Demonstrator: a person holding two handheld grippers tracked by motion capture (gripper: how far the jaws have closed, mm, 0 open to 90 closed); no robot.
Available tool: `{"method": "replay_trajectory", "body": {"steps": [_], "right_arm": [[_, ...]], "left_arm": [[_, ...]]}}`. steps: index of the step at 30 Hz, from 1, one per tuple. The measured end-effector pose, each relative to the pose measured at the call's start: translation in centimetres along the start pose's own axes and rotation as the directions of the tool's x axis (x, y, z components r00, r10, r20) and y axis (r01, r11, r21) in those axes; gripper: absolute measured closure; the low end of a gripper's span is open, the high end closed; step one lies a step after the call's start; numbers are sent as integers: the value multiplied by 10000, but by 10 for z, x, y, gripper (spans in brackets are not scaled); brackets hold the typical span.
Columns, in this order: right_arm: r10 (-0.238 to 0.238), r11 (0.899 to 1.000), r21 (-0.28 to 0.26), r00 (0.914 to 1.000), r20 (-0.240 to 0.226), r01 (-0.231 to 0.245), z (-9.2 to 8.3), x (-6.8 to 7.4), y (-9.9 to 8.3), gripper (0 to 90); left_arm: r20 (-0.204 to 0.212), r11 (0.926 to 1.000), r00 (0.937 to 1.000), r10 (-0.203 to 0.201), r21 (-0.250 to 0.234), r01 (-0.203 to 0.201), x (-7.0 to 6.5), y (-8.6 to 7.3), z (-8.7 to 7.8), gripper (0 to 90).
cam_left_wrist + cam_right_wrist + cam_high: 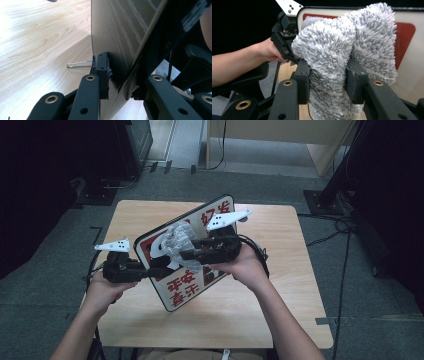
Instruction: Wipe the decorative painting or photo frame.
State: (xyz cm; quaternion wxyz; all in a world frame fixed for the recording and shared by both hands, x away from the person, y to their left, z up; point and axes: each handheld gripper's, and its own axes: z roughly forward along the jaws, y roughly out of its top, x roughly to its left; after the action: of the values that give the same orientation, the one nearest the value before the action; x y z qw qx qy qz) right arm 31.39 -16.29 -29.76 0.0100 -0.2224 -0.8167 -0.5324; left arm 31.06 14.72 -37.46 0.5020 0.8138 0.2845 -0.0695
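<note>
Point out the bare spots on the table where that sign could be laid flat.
Bare wood lies along the table's near edge and right side. The far left corner is open too. The middle is crowded: the sign, the left claw gripping its edge, and the right claw holding a fluffy cloth.

Grey-and-white fluffy cloth [347,55]; white sign [190,257] with red characters.

Fluffy cloth [342,50], glossy sign [176,292], wooden table [280,320]

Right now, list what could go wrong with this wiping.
1. The left gripper pinches the sign only at its edge, tilted off the table; a hard push may twist it loose.
2. The cloth bulges past the right gripper's fingers, so it may slip out.
</note>
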Motion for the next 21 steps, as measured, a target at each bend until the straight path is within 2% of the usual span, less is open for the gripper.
{"method": "replay_trajectory", "body": {"steps": [21], "right_arm": [[268,9993,258,9995,-136,-265,7,-3,-23,612]], "left_arm": [[2,10000,10000,11,5,-11,0,0,0,736]]}}
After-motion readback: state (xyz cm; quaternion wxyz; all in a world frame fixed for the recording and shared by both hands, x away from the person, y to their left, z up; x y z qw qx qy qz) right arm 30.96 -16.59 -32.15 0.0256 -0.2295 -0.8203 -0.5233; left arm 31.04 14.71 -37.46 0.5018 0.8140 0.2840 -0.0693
